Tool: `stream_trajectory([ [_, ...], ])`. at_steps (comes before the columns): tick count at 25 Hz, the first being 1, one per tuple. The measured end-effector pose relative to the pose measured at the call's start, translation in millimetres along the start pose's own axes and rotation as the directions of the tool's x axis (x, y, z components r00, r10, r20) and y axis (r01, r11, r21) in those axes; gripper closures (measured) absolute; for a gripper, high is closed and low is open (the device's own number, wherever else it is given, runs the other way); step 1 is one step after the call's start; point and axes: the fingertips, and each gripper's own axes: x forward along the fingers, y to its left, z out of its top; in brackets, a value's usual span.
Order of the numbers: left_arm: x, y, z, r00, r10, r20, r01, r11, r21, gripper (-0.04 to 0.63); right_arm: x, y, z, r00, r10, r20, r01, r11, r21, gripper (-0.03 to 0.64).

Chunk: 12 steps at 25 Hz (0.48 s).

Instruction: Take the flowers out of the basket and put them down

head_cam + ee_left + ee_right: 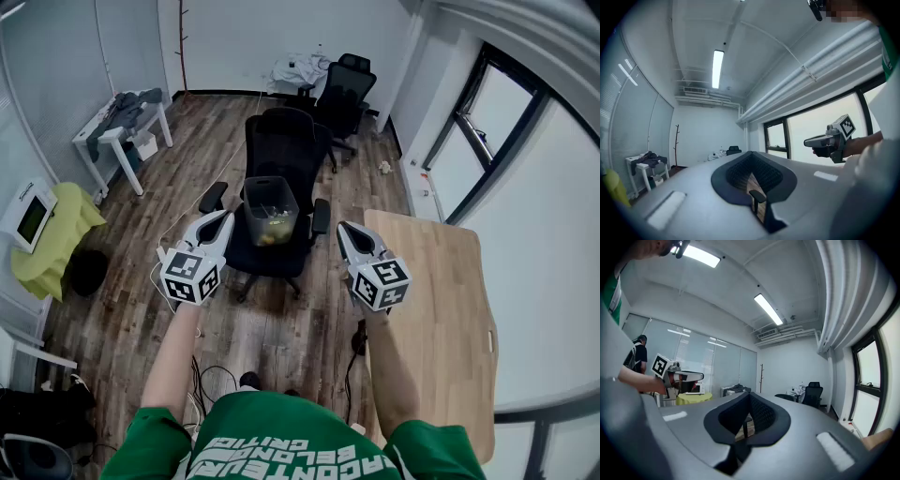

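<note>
While my left gripper and right gripper have jaws together, empty | reach far basket | open wide, grip flowers low.

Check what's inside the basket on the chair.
Inside the basket, low down, sits a yellow and green clump, likely the flowers. The basket's grey walls hide the stems and how many there are.

A black office chair stood in the middle of the wooden floor, with a second chair near the far wall. A white table strewn with clothes stood along the left wall, and a wooden desk at the right.
</note>
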Motion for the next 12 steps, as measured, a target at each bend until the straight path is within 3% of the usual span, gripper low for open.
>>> stream_trajectory([
  [12, 7, 33, -10, 0.999, -0.033, 0.001, 0.033, 0.999, -0.013, 0.578, 37, 13, -6, 1.000, -0.015, -0.021, 0.015, 1.000, -0.003, 0.612],
])
